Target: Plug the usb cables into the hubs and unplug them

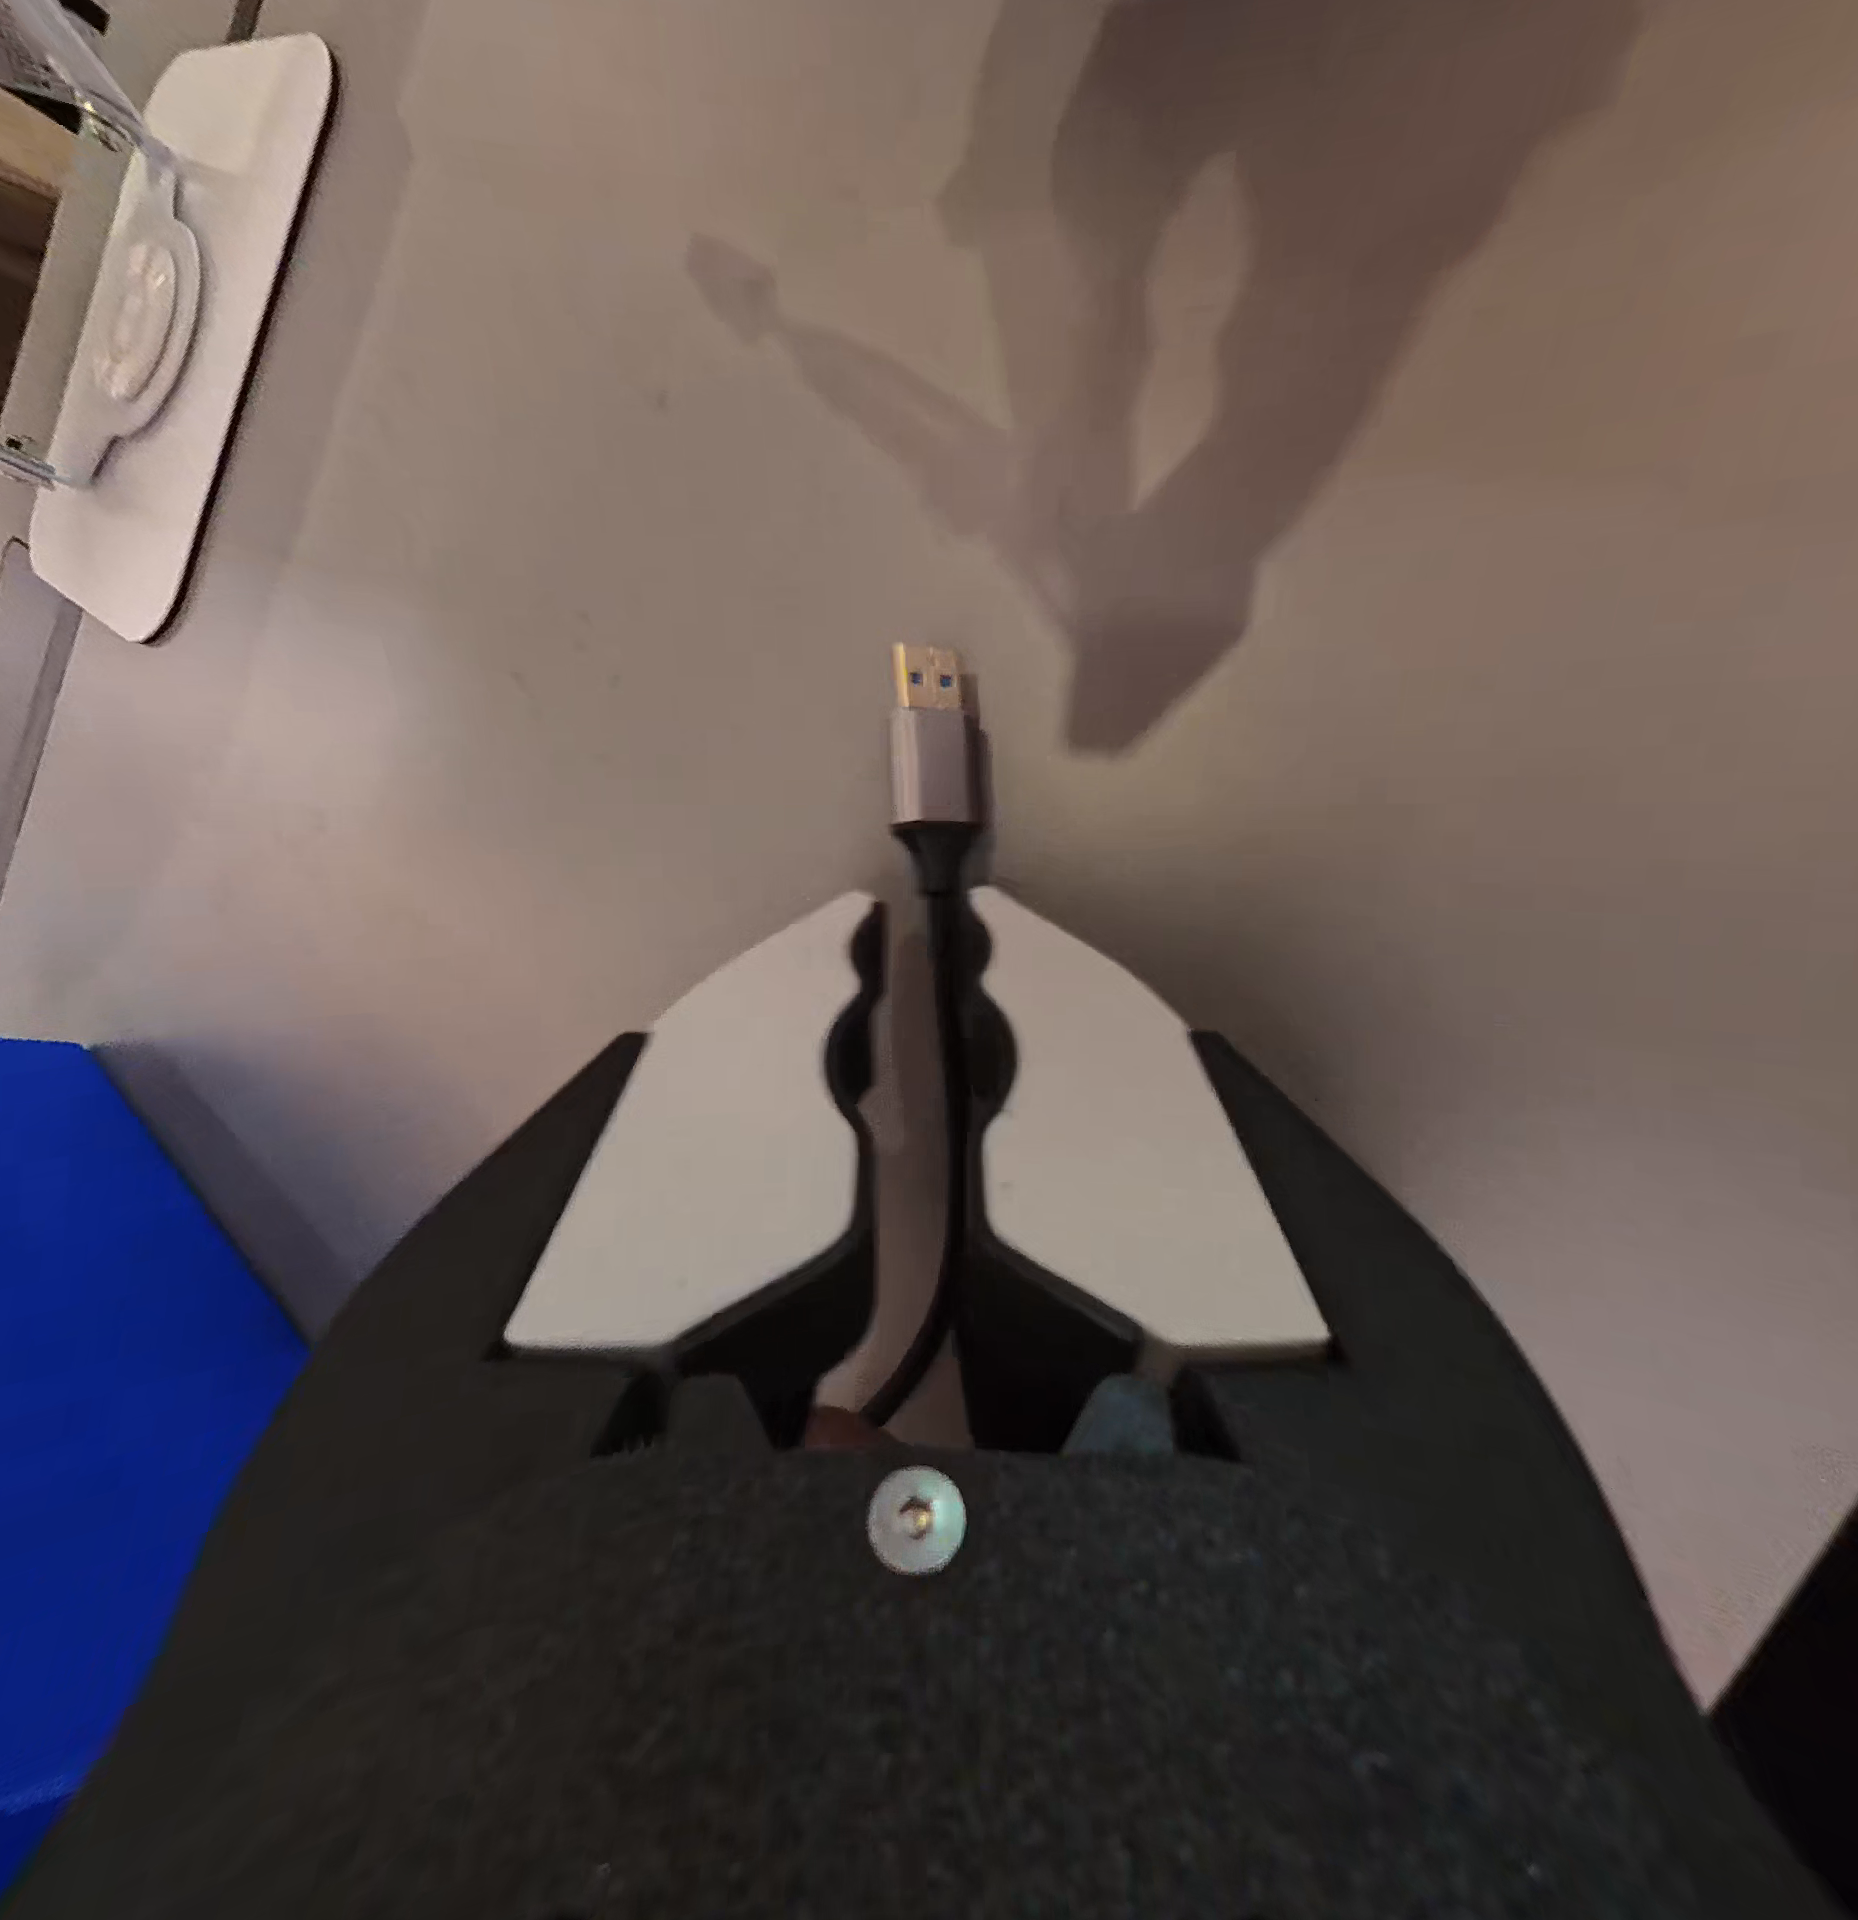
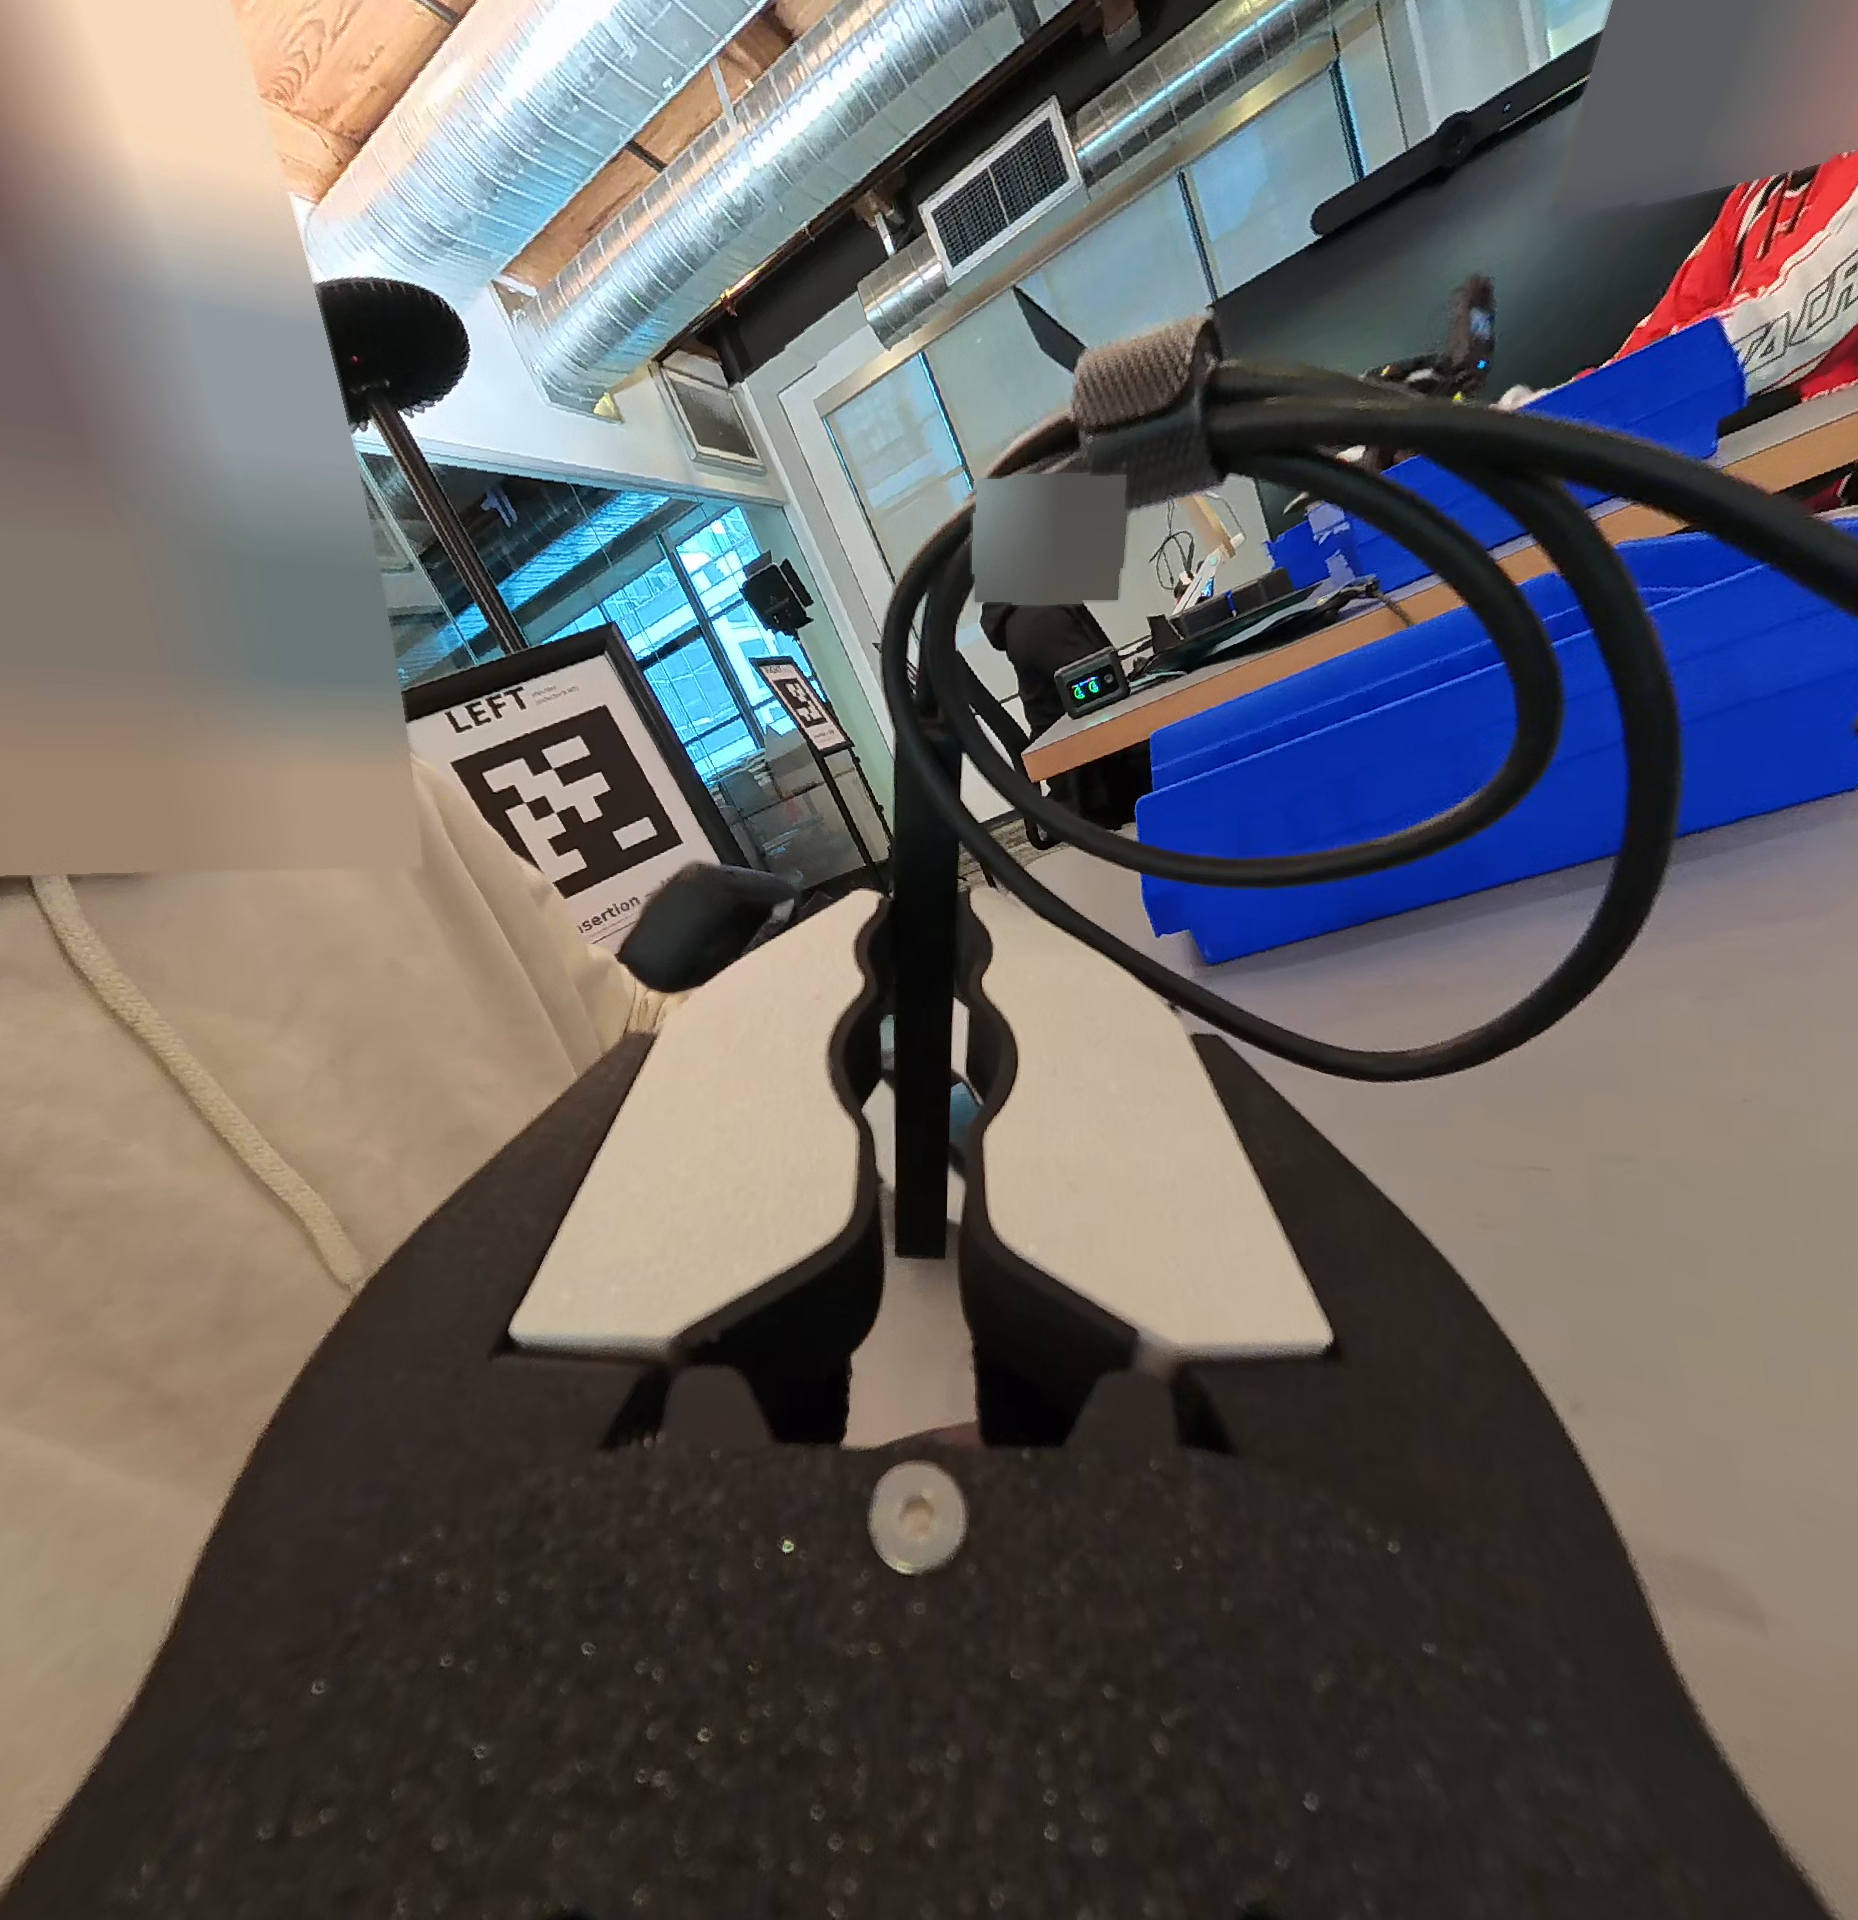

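In the left wrist view my left gripper (image 1: 930, 904) is shut on a black USB cable (image 1: 941, 1039). The cable's grey-shelled USB-A plug (image 1: 933, 727) sticks out forward past the fingertips, above the grey table (image 1: 1424, 987). In the right wrist view my right gripper (image 2: 925, 904) is shut on a thin black hub (image 2: 923, 1039), held edge-on and upright between the white fingers (image 2: 717, 1122). The hub's black cable (image 2: 1424, 842) hangs in loops to the right, bundled by a grey strap (image 2: 1143, 405). The hub's ports are hidden.
A white mat with a clear-wrapped item (image 1: 177, 343) lies at the table's far left, and a blue bin (image 1: 73, 1351) sits at the left. Blue bins (image 2: 1476, 748) stand on the table to the right. A person in cream clothing (image 2: 229, 1091) and a marker sign (image 2: 561, 790) are at the left. One gripper's finger ends stand about 20 cm off the other's.
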### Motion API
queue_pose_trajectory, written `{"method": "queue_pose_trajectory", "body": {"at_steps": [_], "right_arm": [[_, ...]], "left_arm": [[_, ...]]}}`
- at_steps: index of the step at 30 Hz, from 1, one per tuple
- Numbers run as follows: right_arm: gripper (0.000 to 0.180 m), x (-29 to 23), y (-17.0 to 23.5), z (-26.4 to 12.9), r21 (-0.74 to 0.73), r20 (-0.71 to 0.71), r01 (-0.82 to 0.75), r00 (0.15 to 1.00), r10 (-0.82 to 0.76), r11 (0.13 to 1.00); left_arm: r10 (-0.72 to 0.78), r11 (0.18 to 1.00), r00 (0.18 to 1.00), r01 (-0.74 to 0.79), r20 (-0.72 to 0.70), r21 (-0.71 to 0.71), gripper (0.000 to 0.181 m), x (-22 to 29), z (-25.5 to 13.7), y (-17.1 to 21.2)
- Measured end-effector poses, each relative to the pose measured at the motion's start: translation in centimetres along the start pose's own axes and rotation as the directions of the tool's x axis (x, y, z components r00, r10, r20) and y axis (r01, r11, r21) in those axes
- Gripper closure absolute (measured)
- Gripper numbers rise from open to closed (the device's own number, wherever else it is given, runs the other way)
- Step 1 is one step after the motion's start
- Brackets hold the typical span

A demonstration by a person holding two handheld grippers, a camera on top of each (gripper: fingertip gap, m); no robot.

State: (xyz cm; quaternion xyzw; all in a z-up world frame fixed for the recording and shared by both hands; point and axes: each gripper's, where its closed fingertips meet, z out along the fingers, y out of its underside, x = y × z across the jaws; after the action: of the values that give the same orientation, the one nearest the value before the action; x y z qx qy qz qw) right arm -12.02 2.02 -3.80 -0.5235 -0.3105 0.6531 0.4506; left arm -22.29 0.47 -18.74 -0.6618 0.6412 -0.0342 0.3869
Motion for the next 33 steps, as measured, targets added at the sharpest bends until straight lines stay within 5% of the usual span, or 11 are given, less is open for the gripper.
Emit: {"method": "queue_pose_trajectory", "body": {"at_steps": [6,10,14,22,27,33], "right_arm": [[0.169,0.1,-0.3,-0.1,0.011,-0.01,-0.003,1.0,0.003,1.0],[0.169,0.0,-0.2,0.0,0.01,-0.005,-0.003,1.0,0.003,1.0],[0.169,-0.2,0.1,0.3,-0.01,-0.003,0.02,1.0,-0.02,1.0],[0.169,-1.1,0.3,0.6,-0.02,0.026,0.047,0.999,-0.047,0.999],[0.169,-0.9,0.4,0.6,-0.029,0.022,0.027,0.999,-0.027,0.999],[0.169,-1.1,0.5,0.7,-0.027,0.023,0.053,0.998,-0.052,0.998]], "left_arm": [[-0.041,0.999,0.999,0.041,0.016,-0.022,0.177,-0.9,0.6,0.3],[-0.179,0.982,0.977,0.185,-0.116,0.046,0.177,-1.5,-1.0,-1.0],[-0.323,0.926,0.89,0.367,-0.322,0.087,0.177,-3.3,-4.2,-3.9],[-0.37,0.867,0.674,0.497,-0.639,0.023,0.177,-4.7,-8.5,-9.1],[-0.275,0.923,0.736,0.382,-0.618,0.044,0.177,-4.6,-8.6,-10.0],[-0.418,0.832,0.506,0.547,-0.754,-0.093,0.177,-4.3,-8.6,-11.0]]}}
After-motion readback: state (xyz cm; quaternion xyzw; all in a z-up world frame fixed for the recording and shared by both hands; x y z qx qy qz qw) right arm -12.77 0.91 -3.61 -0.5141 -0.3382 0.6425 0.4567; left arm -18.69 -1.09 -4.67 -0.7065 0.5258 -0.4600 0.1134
